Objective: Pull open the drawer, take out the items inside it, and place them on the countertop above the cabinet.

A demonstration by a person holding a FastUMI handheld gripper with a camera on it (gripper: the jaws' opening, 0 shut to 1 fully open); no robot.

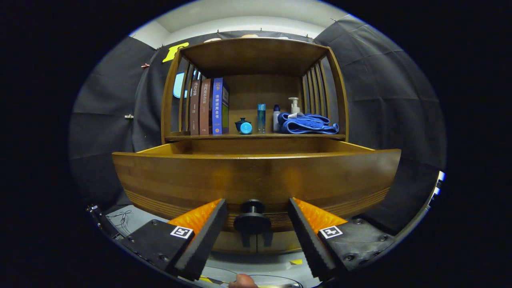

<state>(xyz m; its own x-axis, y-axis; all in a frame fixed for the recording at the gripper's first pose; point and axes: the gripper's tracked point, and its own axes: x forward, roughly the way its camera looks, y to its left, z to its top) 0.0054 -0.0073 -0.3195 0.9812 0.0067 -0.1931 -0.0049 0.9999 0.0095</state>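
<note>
Wooden cabinet (256, 52), its brown wooden drawer (256, 176) pulled out toward the gripper (254, 214). Claw spread wide (touching nothing), round black knob (252, 219) between its fingers. Drawer's inside hidden. On the countertop (256, 137), twelve o'clock: three upright books (209, 106), blue lidded pot (243, 125), bottles (261, 117), folded blue towel (306, 123).

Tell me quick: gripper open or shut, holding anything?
Gripper: open, holding nothing; its fingers stand apart on either side of the drawer knob, not pressing on it.
</note>
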